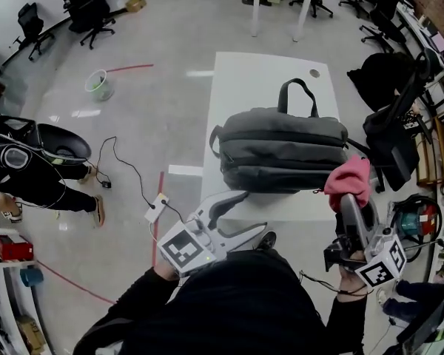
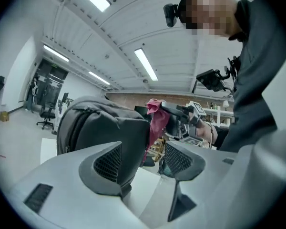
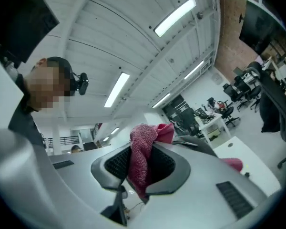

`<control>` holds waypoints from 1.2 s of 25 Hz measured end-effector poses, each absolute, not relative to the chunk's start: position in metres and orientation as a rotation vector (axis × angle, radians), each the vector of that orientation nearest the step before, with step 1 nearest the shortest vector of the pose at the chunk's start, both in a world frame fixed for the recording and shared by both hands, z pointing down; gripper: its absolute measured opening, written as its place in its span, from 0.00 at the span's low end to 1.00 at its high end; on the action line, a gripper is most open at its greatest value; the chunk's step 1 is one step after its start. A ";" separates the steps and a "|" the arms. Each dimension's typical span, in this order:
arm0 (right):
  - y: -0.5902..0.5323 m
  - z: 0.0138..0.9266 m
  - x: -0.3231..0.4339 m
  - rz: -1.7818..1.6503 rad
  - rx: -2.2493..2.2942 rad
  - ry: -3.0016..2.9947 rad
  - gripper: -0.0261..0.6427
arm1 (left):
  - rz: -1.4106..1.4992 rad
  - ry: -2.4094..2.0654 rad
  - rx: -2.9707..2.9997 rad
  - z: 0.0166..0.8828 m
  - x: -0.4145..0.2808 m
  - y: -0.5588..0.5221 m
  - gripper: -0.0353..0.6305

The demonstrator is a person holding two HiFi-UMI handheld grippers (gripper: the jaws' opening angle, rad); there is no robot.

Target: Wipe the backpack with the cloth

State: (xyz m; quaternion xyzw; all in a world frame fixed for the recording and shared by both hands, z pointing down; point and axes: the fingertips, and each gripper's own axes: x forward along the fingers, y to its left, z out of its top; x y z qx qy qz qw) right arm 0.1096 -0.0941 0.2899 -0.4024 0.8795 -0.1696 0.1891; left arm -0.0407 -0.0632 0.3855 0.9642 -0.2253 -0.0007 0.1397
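our right hand-held gripper [image 1: 349,198] pinches the pink cloth [image 1: 348,177], up beside the grey backpack [image 1: 281,150], ready, we judge, to start wiping. our left hand-held gripper [image 1: 251,211] stands wide open and empty, the backpack just ahead of it on the white worktop [image 1: 259,80], likely to steady it.

Dark grey backpack [image 1: 281,150] lies flat on the white table [image 1: 259,80], handle toward the far end. Pink cloth [image 1: 349,180], bunched, is pinched in the right gripper [image 1: 350,198] by the table's near right corner.
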 end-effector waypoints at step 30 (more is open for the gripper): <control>-0.032 0.301 -0.077 -0.617 -0.387 2.862 0.32 | -0.169 -0.562 2.893 0.332 -0.074 -0.041 0.14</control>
